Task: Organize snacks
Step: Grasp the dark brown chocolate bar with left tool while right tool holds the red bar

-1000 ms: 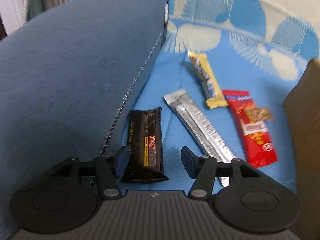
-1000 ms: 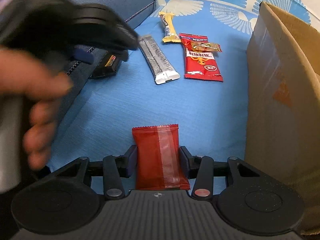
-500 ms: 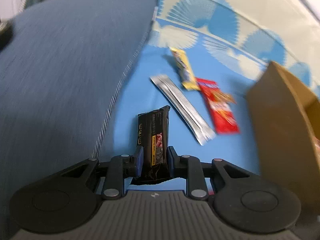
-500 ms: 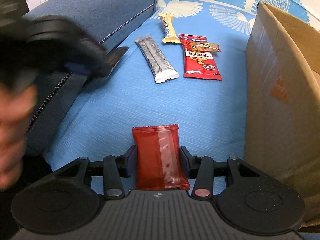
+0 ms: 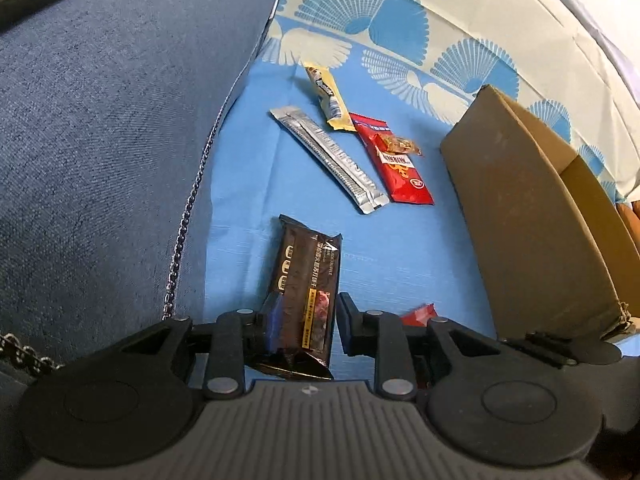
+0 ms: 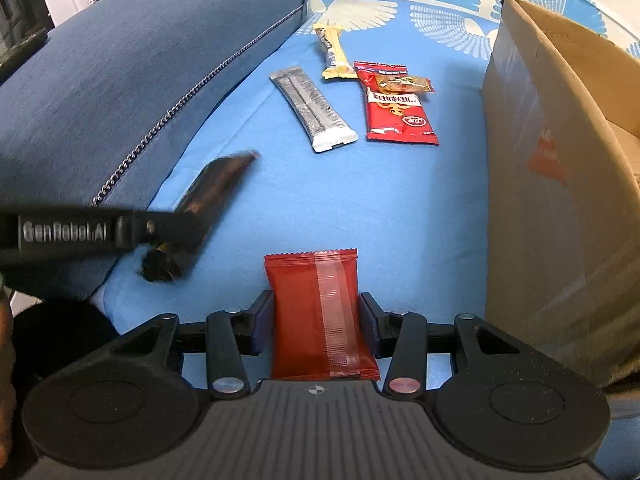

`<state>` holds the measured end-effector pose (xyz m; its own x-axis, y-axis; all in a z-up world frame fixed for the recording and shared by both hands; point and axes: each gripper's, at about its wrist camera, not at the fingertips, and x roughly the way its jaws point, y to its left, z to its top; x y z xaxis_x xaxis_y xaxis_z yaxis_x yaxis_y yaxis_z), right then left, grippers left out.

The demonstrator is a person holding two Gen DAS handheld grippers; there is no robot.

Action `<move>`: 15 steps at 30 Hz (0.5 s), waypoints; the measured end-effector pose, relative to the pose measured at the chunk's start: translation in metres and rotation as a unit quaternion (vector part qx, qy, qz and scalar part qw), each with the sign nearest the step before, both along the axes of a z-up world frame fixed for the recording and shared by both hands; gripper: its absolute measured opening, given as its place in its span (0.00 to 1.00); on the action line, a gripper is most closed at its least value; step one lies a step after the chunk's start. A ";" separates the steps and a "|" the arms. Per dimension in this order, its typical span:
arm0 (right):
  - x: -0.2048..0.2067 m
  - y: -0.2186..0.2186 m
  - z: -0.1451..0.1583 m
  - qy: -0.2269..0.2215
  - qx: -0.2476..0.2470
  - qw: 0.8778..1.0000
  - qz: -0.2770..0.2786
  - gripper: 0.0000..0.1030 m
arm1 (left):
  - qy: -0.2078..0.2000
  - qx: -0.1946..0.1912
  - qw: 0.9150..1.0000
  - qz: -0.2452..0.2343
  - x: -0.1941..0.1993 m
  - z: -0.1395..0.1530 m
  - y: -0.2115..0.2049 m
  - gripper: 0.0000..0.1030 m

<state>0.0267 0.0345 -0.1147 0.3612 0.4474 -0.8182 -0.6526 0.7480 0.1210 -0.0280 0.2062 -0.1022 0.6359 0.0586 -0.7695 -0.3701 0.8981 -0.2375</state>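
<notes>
"GenRobot.AI" in white letters on side of left gripper [image 6: 176,236], bit blurry but readable. Dark snack bar [image 5: 306,296] has print plus yellow strip, too small to make out. Red snack bag [image 6: 396,108] has white lettering and oval logo, can't read. Orange mark on cardboard box [image 6: 548,160], not legible either.

A dark bar [image 5: 306,296] and a red packet [image 6: 322,314] are held; silver [image 6: 312,110], yellow [image 6: 334,54] and red [image 6: 398,112] snacks lie flat.

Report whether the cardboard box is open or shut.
Open. The cardboard box has its top flap standing up, and the left wrist view looks past it into the interior. What is inside cannot be told.
</notes>
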 end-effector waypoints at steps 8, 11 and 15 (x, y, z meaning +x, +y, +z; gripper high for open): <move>-0.004 0.003 0.000 -0.020 -0.009 1.000 0.002 0.46 | 0.006 0.007 1.000 0.003 0.007 -0.004 0.000 0.51; -0.004 0.003 0.000 -0.019 -0.008 1.000 -0.002 0.46 | 0.009 0.013 1.000 0.006 0.008 -0.004 0.000 0.51; -0.002 0.003 0.000 -0.015 -0.005 1.000 -0.010 0.47 | 0.011 0.023 1.000 0.010 0.010 -0.005 -0.001 0.51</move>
